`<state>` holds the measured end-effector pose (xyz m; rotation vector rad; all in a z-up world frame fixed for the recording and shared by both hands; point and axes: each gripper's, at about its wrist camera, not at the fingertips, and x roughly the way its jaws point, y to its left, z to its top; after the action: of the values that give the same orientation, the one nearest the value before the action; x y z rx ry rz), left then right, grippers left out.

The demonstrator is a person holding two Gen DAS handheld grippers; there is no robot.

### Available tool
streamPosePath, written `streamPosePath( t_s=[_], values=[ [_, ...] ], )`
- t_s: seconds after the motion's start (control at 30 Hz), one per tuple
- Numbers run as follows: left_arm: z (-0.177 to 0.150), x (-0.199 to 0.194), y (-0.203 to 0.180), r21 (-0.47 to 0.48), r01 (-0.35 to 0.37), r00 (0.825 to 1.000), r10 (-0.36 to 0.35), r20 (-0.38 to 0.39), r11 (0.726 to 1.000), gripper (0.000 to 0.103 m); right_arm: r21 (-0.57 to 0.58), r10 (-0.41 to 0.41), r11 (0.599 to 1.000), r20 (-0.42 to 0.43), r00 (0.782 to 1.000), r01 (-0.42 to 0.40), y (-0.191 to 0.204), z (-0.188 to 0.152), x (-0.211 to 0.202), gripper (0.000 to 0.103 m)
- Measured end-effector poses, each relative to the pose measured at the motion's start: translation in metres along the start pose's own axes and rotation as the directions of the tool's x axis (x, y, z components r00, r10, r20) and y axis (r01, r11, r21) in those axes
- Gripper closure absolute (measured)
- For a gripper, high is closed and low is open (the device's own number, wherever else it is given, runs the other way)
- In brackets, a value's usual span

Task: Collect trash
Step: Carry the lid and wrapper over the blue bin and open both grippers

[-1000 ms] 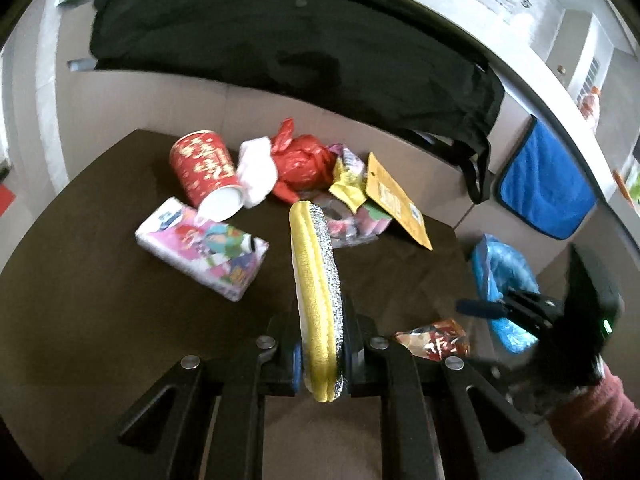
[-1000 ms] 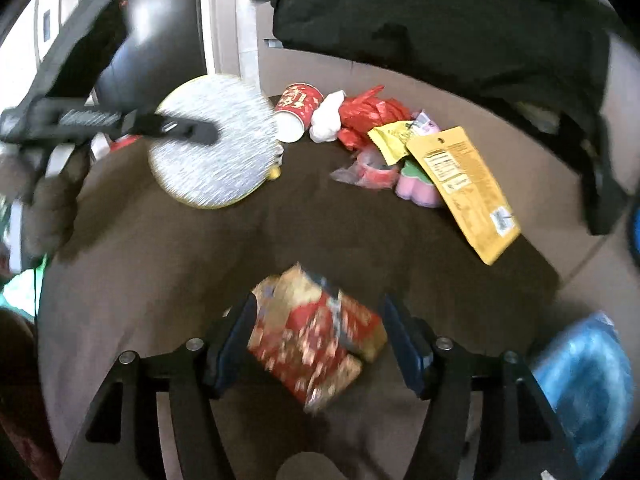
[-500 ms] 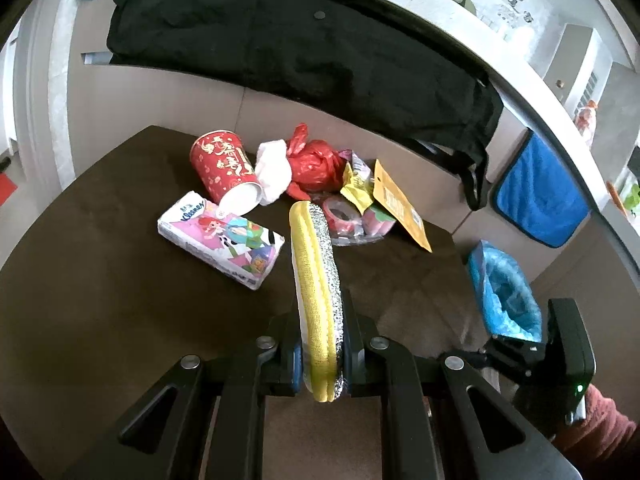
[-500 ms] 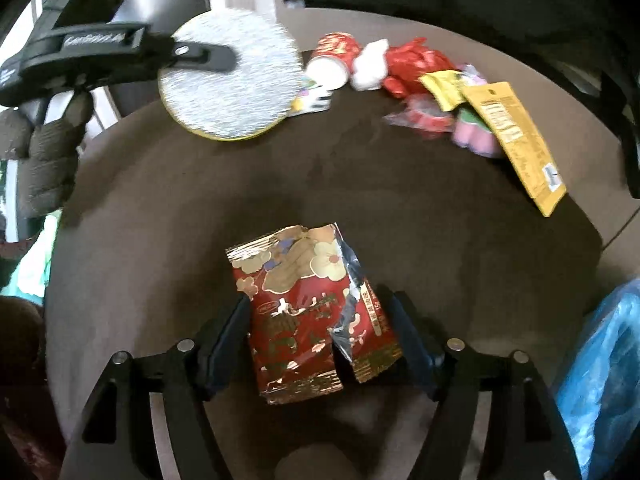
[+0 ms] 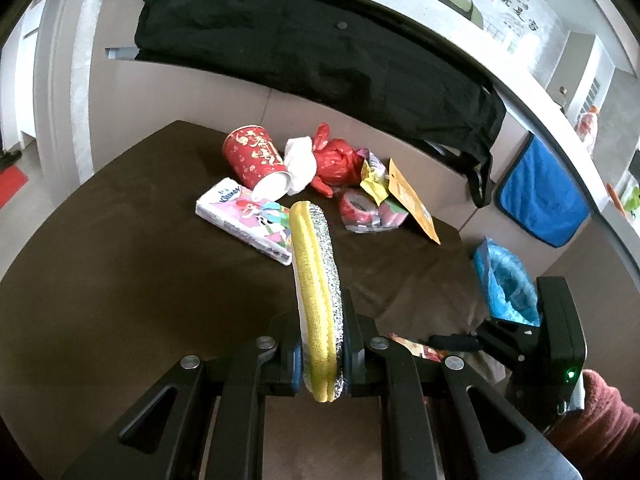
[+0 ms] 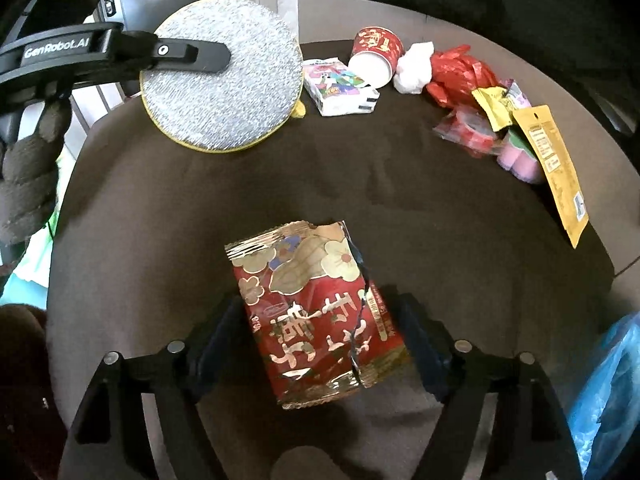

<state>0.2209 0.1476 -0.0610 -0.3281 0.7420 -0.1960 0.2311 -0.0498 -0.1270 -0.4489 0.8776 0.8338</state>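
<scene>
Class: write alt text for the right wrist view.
The open right gripper straddles a red-and-gold snack wrapper lying on a brown table. Behind, the left gripper clamps a round silver scouring pad, beside a litter pile with a red paper cup.

My left gripper [image 5: 320,354] clamps a round yellow-backed silver scouring pad [image 5: 316,280] on edge above the dark brown table [image 5: 120,280]; red paper cup [image 5: 256,160] lies tipped beyond.

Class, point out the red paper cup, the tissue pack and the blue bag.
Red paper cup [image 5: 256,156], left wrist view, on its printed side.
Tissue pack [image 6: 338,88], right wrist view, on its printed top face.
Blue bag [image 5: 506,286], left wrist view, on its crumpled side.
</scene>
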Motion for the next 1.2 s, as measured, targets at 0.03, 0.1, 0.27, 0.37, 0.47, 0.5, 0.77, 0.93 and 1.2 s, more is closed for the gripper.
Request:
streamPosePath(
  t_s=[0.03,0.1,0.27,0.37,0.47,0.5,0.77,0.93,1.2],
  values=[
    [0.000,-0.001,0.000,0.004,-0.003,1.000,0.003,0.003,1.000,0.088,0.001,-0.008,1.000,0.004,1.000,0.008,0.002,0.002,0.001,0.032],
    [0.000,-0.002,-0.002,0.002,0.000,1.000,0.000,0.004,1.000,0.088,0.016,-0.021,1.000,0.017,1.000,0.021,0.003,0.005,-0.001,0.063],
    [0.001,-0.004,-0.009,0.015,0.008,1.000,-0.008,0.006,1.000,0.088,0.112,-0.044,0.993,0.075,0.996,0.035,-0.008,0.002,-0.020,0.065],
    [0.002,-0.006,-0.021,0.044,0.016,1.000,-0.017,0.023,0.999,0.088,0.197,-0.052,0.980,0.127,0.991,0.026,-0.023,-0.003,-0.042,0.065],
    [0.006,-0.008,-0.041,0.072,0.038,0.998,-0.041,0.038,0.997,0.088,0.252,-0.100,0.966,0.169,0.981,0.055,-0.035,-0.005,-0.069,0.065],
    [0.008,-0.009,-0.050,0.085,0.048,0.998,-0.052,0.048,0.995,0.088,0.271,-0.125,0.960,0.187,0.974,0.071,-0.039,-0.006,-0.081,0.065],
    [0.035,-0.022,-0.157,0.260,0.083,0.978,-0.129,0.164,0.962,0.088,0.422,-0.324,0.891,0.323,0.889,0.171,-0.080,-0.013,-0.190,0.065],
    [0.041,-0.012,-0.218,0.330,0.104,0.971,-0.168,0.173,0.938,0.088,0.498,-0.436,0.838,0.366,0.822,0.223,-0.104,-0.037,-0.248,0.064],
    [0.031,0.032,-0.295,0.385,0.201,0.961,-0.258,0.101,0.900,0.088,0.612,-0.552,0.738,0.307,0.775,0.284,-0.150,-0.093,-0.274,0.064]
  ],
)
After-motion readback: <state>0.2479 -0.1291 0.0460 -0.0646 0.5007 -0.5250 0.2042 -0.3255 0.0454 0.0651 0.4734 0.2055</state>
